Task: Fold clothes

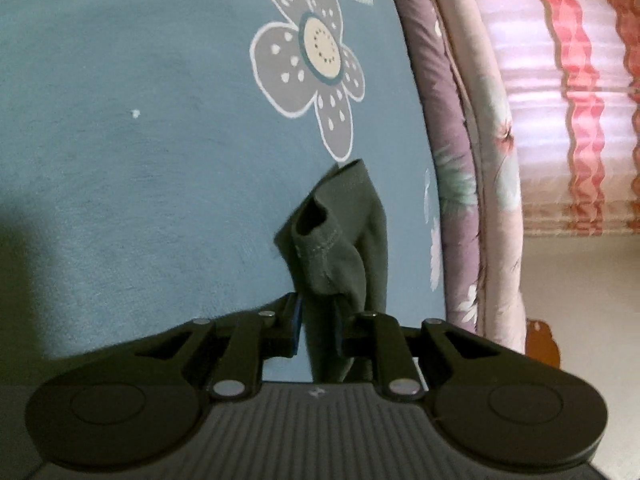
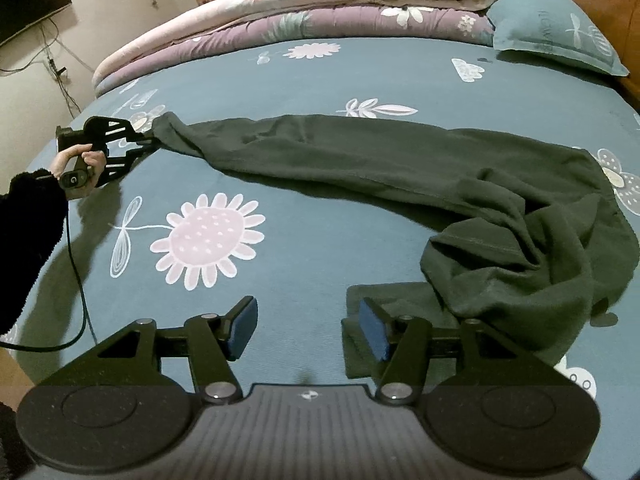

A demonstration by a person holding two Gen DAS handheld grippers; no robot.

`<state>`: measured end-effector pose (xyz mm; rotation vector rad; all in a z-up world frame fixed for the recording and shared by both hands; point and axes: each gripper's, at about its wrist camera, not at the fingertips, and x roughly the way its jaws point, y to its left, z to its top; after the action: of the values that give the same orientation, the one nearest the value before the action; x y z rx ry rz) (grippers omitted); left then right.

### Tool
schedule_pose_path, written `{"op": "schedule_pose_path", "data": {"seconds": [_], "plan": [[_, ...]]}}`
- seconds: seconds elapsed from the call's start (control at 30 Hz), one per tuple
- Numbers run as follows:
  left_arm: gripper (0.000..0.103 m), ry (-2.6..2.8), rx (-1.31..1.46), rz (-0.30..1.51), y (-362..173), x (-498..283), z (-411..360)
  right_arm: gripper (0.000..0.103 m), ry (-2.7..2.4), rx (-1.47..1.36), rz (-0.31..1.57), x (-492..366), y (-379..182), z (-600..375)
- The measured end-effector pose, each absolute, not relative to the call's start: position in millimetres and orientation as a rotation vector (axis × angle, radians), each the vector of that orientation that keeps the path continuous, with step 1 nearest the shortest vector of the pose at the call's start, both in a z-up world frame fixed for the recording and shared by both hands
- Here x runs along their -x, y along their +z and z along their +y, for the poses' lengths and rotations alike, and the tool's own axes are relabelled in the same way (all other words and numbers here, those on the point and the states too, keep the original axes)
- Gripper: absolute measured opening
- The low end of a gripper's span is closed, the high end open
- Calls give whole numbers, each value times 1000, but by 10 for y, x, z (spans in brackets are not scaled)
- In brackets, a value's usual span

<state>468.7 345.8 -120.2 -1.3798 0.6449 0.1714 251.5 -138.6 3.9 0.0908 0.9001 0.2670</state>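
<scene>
Closest to us, under our right gripper (image 2: 306, 330), the blue pads stand well apart with nothing between them; bare bedsheet (image 2: 304, 92) shows through the gap, and the right-hand pad hovers just over a flat hem end of the dark green garment (image 2: 400, 160). We judge this hand is waiting — poised low over that end so it can pinch it once the far end is settled.

Just beyond the pads, the garment bunches into a rumpled heap on the right side, then runs out as one long, fairly flat leg or sleeve across the floral sheet toward the far left corner. It lies on the sheet along most of its length, which suits laying it straight before a fold.

At that far end our left gripper (image 2: 146, 143) has the cuff, a hand (image 2: 82, 162) around its handle. From the left wrist view the jaws of the left gripper (image 1: 318, 330) are nearly closed, with the stitched green cuff (image 1: 336, 236) passing between the pads and sticking out past them — so the cloth is pinched there. Holding the extreme end, we think, lets us draw the length taut.

Farthest off, folded quilts (image 2: 320, 4) are stacked along the bed's edge, with a pillow (image 2: 560, 36) to the right.
</scene>
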Motion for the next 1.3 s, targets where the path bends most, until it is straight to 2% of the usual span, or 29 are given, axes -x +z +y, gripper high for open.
{"op": "schedule_pose_path", "data": {"seconds": [0.07, 0.13, 0.17, 0.4, 0.47, 0.53, 0.9, 1.1, 1.3], "plan": [[21, 175, 1385, 617, -1196, -4657, 3470, 63, 267, -87, 899, -2508, 46, -1384], [30, 182, 1385, 584, -1176, -4631, 3510, 63, 263, -75, 903, -2518, 38, -1369], [32, 184, 1385, 570, -1169, -4626, 3527, 63, 262, -72, 905, -2520, 34, -1364], [36, 206, 1304, 593, -1124, -4886, 3488, 63, 294, -86, 919, -2588, -16, -1313], [28, 239, 1242, 615, -1074, -4943, 3438, 63, 318, -79, 913, -2628, 7, -1252], [4, 282, 1162, 645, -1011, -4985, 3380, 63, 337, -57, 902, -2669, 41, -1175], [3, 310, 890, 680, -351, -4736, 3514, 63, 349, -17, 880, -2702, 116, -1093], [4, 307, 851, 786, -476, -4555, 3499, 63, 358, -32, 898, -2831, 119, -1127], [8, 304, 876, 847, -626, -4437, 3502, 63, 390, 27, 860, -3218, 397, -1160]]}}
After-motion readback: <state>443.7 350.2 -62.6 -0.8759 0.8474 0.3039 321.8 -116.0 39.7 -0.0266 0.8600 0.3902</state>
